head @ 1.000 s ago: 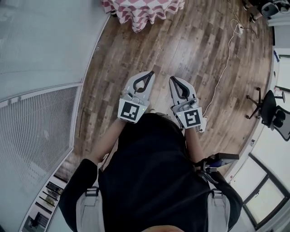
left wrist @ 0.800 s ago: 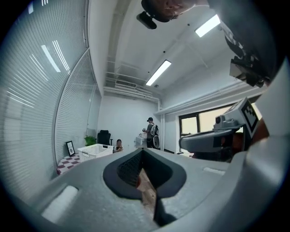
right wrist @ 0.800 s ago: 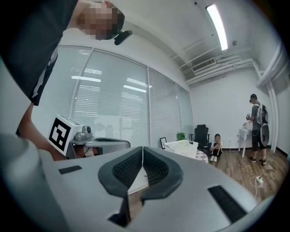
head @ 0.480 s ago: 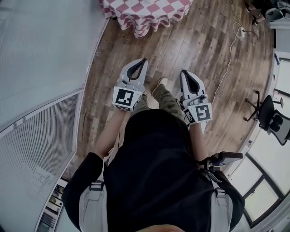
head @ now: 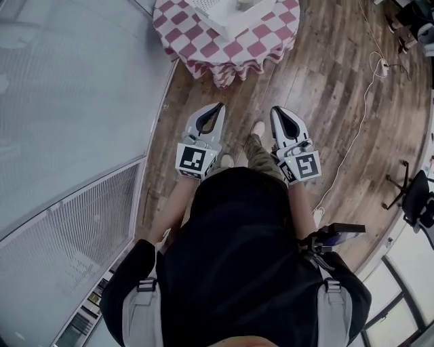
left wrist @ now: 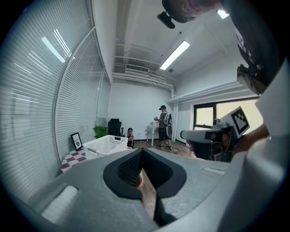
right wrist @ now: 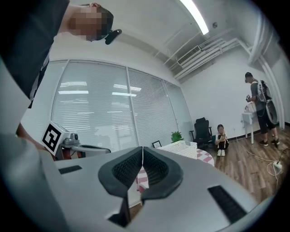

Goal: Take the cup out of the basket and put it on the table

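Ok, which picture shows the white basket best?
The left gripper view: the white basket shows its open top and holey walls clearly there, sitting on the checked table. The right gripper view shows it too, a bit smaller. The head view cuts it off at the top edge.

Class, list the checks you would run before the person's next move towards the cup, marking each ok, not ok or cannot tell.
1. Left gripper empty: ok, jaws together on nothing.
2. Right gripper empty: ok, likewise.
3. Jaws open for a grasp: not ok, both shut.
4. Basket within reach: not ok, a stretch of floor lies between.
5. Cup seen in basket: cannot tell.
6. Free space on table: ok, bare beside basket.
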The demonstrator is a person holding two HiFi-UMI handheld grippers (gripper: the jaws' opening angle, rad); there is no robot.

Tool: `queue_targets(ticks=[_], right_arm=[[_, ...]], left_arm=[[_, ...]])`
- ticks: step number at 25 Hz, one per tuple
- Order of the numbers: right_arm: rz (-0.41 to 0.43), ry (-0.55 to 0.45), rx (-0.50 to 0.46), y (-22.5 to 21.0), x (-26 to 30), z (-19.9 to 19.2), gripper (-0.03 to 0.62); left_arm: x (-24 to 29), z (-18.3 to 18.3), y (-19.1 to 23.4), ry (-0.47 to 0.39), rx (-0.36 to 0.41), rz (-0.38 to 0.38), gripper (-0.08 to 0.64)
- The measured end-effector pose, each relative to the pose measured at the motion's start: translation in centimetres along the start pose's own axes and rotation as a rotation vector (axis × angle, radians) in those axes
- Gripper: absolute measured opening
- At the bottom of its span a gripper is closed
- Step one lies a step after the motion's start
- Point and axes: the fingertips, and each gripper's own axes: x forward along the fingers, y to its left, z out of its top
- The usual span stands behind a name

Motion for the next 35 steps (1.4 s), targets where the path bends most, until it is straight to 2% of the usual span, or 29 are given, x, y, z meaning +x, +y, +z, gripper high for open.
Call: queue_targets(ticks=[4,8,11,14,17,20,22,27,30,33,35], right_arm=[[0.022,-0.025,0.031,-5.1,3.2,0.2,0.012],[0.009,-0.006,0.047,-10.8,4.3,0.3,0.012],[-0.038,0.027,0.081,-15.3,6.2,0.5,0.012],[-0.064,0.051,0.105,-18.1,7.5,1.2,0.012],[-0.073,0.072,0.088,-20.1,8.7,0.9,0.012],[-0.09,0.094,0.074,-22.7,11.5,1.2,0.012],[-0.109,0.097,0.075,-24.5,13.8,2.0,0.012],[-0.124,0.098,0.039,-28.8,19.7,4.4,0.012],[-0.165,0.11,0.104,-32.1,22.1,4.1,0.012],[-0.157,0.125,0.134,-34.3,23.7,4.0,0.012],[-0.159,0.122,0.142,-35.0,24.5,3.9,0.012]], left_arm=[[6.9,-0.6,0.6,0.1,0.002,-0.037,0.0],[12.4,0.9,-0.4,0.118,0.03,-0.053,0.0],[16.2,1.9,0.5,0.155,0.049,-0.056,0.0],[18.7,2.7,1.9,0.179,0.031,-0.065,0.0],[20.7,3.4,3.5,0.181,-0.012,-0.067,0.0],[24.3,4.8,6.5,0.194,0.001,-0.076,0.0],[27.2,5.1,9.1,0.231,0.031,-0.098,0.0],[34.0,5.8,16.1,0.296,0.052,-0.131,0.0],[38.3,5.5,19.6,0.367,0.035,-0.139,0.0],[41.5,5.0,21.1,0.434,-0.01,-0.213,0.0],[42.9,4.1,22.4,0.469,0.029,-0.232,0.0]])
